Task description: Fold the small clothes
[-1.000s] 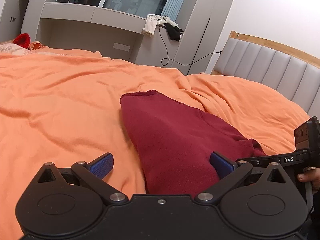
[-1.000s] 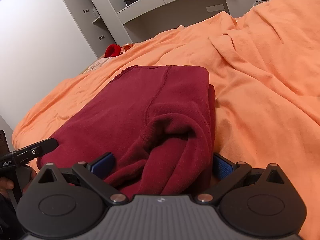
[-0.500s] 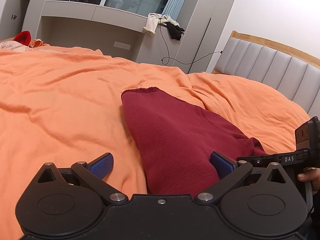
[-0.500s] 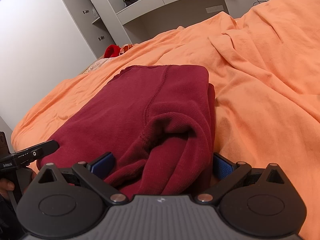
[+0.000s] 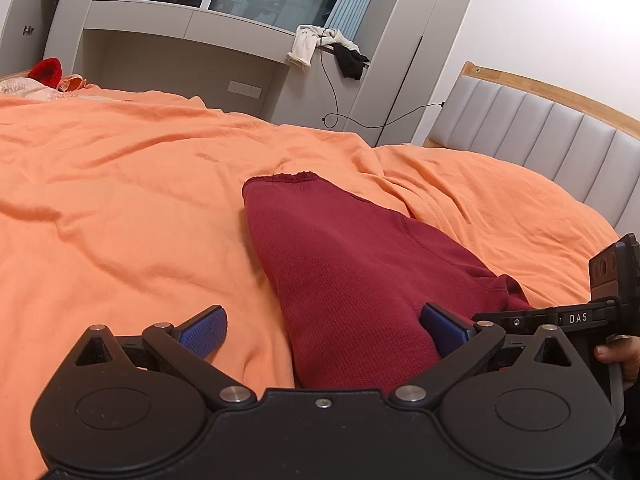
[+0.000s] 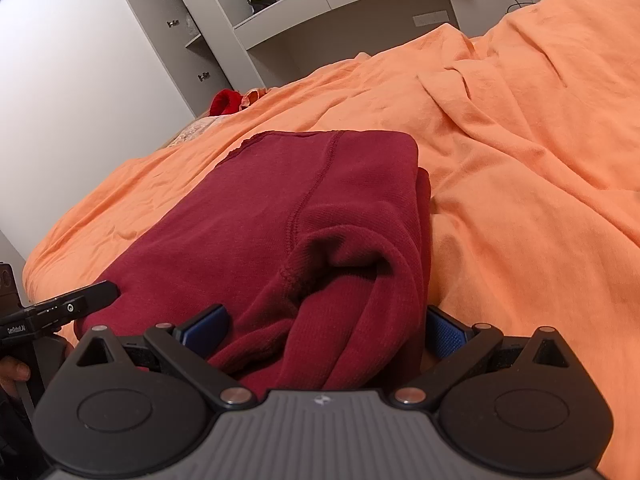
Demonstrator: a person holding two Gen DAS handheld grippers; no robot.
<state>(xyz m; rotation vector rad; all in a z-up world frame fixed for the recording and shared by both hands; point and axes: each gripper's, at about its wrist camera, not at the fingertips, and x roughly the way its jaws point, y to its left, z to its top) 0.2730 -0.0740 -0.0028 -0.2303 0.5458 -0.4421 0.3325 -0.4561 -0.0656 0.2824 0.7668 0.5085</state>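
Both grippers have crept back slightly along the garment. Between the spread fingers of the left gripper (image 5: 323, 326) lies one edge of the dark red garment (image 5: 360, 264); the right gripper (image 6: 326, 330), equally released, straddles its bunched end on the orange bedspread (image 6: 520, 160).

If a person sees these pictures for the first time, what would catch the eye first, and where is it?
First, the dark red garment, lying partly folded on the orange bedspread, its near end bunched. Next, both open claws at that near end: the left claw over one corner, the right claw around the bunched part. Far off, a bright red item lies at the bed's edge.
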